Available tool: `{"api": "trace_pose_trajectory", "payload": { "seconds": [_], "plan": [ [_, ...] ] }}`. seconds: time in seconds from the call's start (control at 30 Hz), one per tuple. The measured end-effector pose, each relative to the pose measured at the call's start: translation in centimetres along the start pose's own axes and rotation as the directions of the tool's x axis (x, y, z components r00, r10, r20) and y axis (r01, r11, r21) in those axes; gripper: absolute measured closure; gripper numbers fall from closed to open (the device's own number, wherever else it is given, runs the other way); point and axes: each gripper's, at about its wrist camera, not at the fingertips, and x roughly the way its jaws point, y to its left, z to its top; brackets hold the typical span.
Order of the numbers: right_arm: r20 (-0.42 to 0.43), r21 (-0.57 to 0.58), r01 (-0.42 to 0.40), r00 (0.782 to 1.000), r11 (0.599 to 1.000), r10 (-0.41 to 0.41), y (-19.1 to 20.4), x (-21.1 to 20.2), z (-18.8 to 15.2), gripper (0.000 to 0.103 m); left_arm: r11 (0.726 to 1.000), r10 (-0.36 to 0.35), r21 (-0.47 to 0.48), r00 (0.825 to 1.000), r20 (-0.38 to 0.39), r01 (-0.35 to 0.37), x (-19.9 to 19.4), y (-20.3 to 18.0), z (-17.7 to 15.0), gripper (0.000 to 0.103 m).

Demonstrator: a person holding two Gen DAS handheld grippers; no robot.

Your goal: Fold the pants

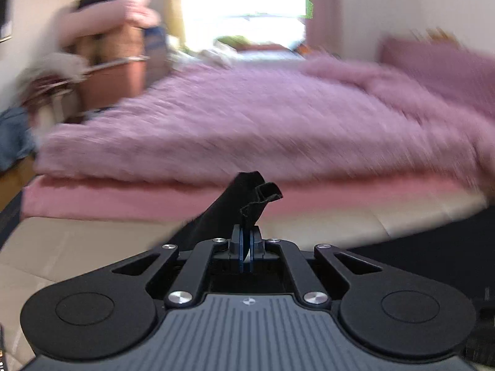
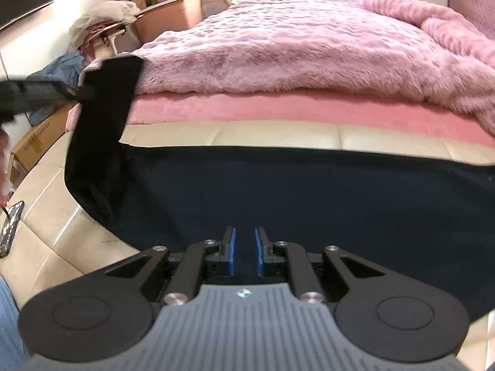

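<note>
The pants [image 2: 309, 198] are dark navy, almost black, and lie spread on the cream tiled floor in front of a bed. My left gripper [image 1: 246, 241] is shut on an edge of the pants [image 1: 247, 198] and holds it lifted off the floor. In the right wrist view the left gripper [image 2: 77, 92] comes in from the left with the raised strip of fabric hanging from it. My right gripper [image 2: 245, 247] is open, its blue pads [image 2: 232, 250] apart, low over the near part of the pants, holding nothing.
A bed with a fluffy pink blanket [image 2: 294, 49] and a pink sheet [image 2: 278, 108] fills the far side. Boxes, a tub and clothes are piled at the left [image 2: 161, 9]. A cardboard box [image 2: 34, 142] and a phone [image 2: 10, 228] lie on the floor at the left.
</note>
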Motion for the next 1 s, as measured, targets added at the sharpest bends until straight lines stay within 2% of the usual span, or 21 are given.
{"api": "trace_pose_trajectory", "payload": {
  "seconds": [0.13, 0.2, 0.3, 0.47, 0.6, 0.63, 0.7, 0.73, 0.77, 0.83, 0.9, 1.0],
  "plan": [
    [-0.022, 0.030, -0.007, 1.000, 1.000, 0.008, -0.8, -0.5, -1.1, 0.094, 0.988, -0.056, 0.135, 0.990, -0.133, 0.074, 2.1, -5.0, -4.6, 0.100],
    [-0.039, 0.045, -0.012, 0.999, 0.999, 0.014, -1.0, -0.5, -1.7, 0.094, 0.985, -0.062, 0.149, 0.981, -0.185, 0.091, 2.5, -5.8, -6.4, 0.100],
    [-0.053, 0.061, -0.023, 0.998, 0.998, 0.027, -1.1, -0.7, -2.8, 0.094, 0.984, -0.087, 0.135, 0.971, -0.221, 0.119, 2.7, -5.5, -7.6, 0.100],
    [-0.060, 0.086, -0.036, 0.997, 0.996, 0.042, -1.2, -0.5, -3.7, 0.093, 0.983, -0.152, 0.072, 0.966, -0.207, 0.170, 2.2, -4.1, -6.1, 0.100],
    [-0.049, 0.093, -0.048, 0.997, 0.995, 0.053, -1.3, -0.5, -3.6, 0.093, 0.981, -0.193, 0.002, 0.974, -0.118, 0.195, 1.3, -2.9, -3.4, 0.100],
    [-0.045, 0.096, -0.049, 0.998, 0.994, 0.053, -1.4, -0.5, -3.6, 0.093, 0.978, -0.203, 0.017, 0.974, -0.102, 0.206, 1.1, -3.0, -3.2, 0.100],
    [-0.036, 0.107, -0.051, 0.998, 0.993, 0.056, -1.5, -0.5, -3.5, 0.093, 0.966, -0.207, 0.130, 0.969, -0.138, 0.225, 1.3, -4.5, -3.9, 0.100],
    [-0.035, 0.112, -0.054, 0.998, 0.992, 0.058, -1.6, -0.4, -3.5, 0.093, 0.956, -0.211, 0.167, 0.961, -0.178, 0.241, 1.8, -5.1, -4.6, 0.100],
    [-0.036, 0.116, -0.056, 0.998, 0.992, 0.061, -1.6, -0.3, -3.5, 0.093, 0.952, -0.225, 0.161, 0.950, -0.215, 0.261, 2.5, -5.4, -4.9, 0.099],
    [-0.038, 0.120, -0.056, 0.997, 0.991, 0.060, -1.6, -0.1, -3.4, 0.094, 0.950, -0.268, 0.085, 0.922, -0.278, 0.301, 3.6, -5.1, -5.6, 0.097],
    [-0.040, 0.121, -0.058, 0.997, 0.991, 0.063, -1.5, -0.1, -3.4, 0.094, 0.942, -0.318, 0.009, 0.897, -0.309, 0.337, 4.4, -4.6, -5.9, 0.089],
    [-0.044, 0.115, -0.062, 0.997, 0.991, 0.067, -1.4, -0.1, -3.5, 0.094, 0.908, -0.414, -0.088, 0.843, -0.342, 0.410, 5.0, -3.8, -6.0, 0.086]
  ]
}}
